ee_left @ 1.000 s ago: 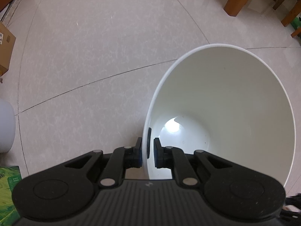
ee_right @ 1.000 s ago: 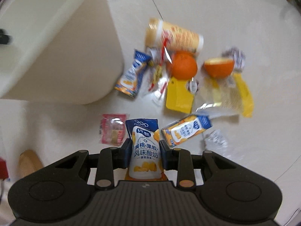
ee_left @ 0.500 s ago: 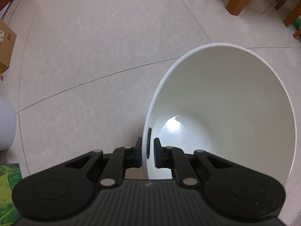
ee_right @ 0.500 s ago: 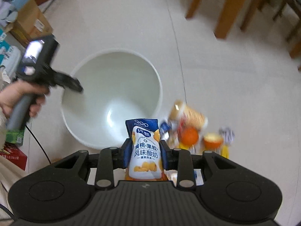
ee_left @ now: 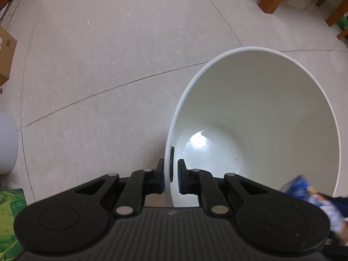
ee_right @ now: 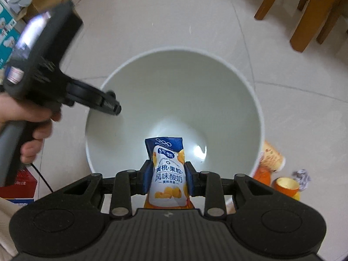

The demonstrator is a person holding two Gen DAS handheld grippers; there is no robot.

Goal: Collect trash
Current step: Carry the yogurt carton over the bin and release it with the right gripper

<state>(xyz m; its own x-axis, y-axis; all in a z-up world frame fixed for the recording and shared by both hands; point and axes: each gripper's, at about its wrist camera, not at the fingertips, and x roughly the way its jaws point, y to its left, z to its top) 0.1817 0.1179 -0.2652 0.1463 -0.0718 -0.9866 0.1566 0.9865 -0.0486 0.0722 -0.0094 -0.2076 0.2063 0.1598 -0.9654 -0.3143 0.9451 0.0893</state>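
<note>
My left gripper (ee_left: 170, 179) is shut on the near rim of the white trash bin (ee_left: 271, 113), one finger inside the wall and one outside; the bin's inside is bare. In the right wrist view my right gripper (ee_right: 167, 179) is shut on a blue-and-white yogurt pouch (ee_right: 167, 169), held above the near side of the white trash bin's (ee_right: 174, 100) mouth. The same yogurt pouch (ee_left: 304, 195) shows blurred at the lower right of the left wrist view. The left gripper (ee_right: 112, 106) and the hand holding it appear at the bin's left rim.
Beside the bin's right side lie a yellow cup (ee_right: 271, 156), an orange half (ee_right: 286, 186) and a crumpled wrapper (ee_right: 302, 177). Wooden furniture legs (ee_right: 304, 15) stand at the far right. Boxes (ee_right: 13, 21) sit at the left, a cardboard box (ee_left: 5, 54) too.
My right gripper lifted the yogurt pouch from the floor litter and carried it left over the bin's mouth. The left gripper kept its hold on the rim.
</note>
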